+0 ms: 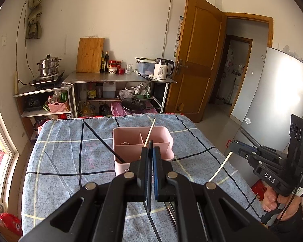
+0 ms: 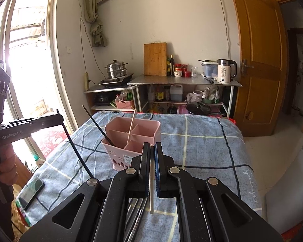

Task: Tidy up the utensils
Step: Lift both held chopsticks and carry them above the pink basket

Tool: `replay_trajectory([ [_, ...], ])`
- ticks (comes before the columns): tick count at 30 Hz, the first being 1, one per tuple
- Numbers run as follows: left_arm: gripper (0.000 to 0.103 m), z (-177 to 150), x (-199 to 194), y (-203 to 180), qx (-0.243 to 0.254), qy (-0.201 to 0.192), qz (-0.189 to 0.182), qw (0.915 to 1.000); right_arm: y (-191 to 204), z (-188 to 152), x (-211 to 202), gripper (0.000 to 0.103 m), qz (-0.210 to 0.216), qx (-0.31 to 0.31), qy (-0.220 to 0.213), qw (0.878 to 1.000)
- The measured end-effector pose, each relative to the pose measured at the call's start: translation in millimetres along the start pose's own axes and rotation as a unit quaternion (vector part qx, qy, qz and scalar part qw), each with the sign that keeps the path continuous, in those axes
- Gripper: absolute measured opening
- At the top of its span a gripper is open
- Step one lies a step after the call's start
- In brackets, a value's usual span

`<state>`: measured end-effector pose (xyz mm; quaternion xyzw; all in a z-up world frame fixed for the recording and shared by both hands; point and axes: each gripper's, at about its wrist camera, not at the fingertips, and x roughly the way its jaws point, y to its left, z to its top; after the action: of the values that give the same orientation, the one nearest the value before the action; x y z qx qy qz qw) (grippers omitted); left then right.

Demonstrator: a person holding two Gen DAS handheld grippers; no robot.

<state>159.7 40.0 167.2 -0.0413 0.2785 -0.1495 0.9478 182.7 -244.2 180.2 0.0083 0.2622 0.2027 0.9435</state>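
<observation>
Two chopsticks pinched, one per gripper.
Left gripper (image 1: 150, 151) clamps a thin black chopstick (image 1: 149, 181); right gripper (image 2: 151, 153) a white one (image 2: 151, 191). Probably tip each upright over the pink plastic divided caddy (image 1: 167, 139) before releasing.

Across the middle of my left view I see a blue-grey checked tablecloth (image 1: 70, 161). Behind it, upper centre, a bamboo cutting board (image 1: 89, 54) leans on the wall beside a white electric kettle (image 1: 161, 69). At my right view's lower left lies a black smartphone (image 2: 31, 191).
</observation>
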Motion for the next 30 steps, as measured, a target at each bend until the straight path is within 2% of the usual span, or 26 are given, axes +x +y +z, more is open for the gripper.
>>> replay_trajectory([
  [7,0.004,43.0,-5.5,10.8,-0.011,-0.016,-0.007,0.9998,20.5,34.5,8.2,0.004,0.032,-0.009,-0.028,0.999],
  [17,0.004,94.7,-1.9,30.7,-0.015,-0.049,0.013,0.9986,39.1,81.0,38.1,0.004,0.058,-0.003,-0.065,0.996],
  [25,0.004,103.8,25.7,47.9,-0.022,-0.058,0.022,0.9978,40.1,91.6,67.7,0.004,0.064,0.013,-0.08,0.995],
  [30,0.004,96.0,41.2,57.4,-0.034,-0.058,0.009,0.9977,36.4,89.4,88.3,0.004,0.067,0.022,-0.079,0.994],
])
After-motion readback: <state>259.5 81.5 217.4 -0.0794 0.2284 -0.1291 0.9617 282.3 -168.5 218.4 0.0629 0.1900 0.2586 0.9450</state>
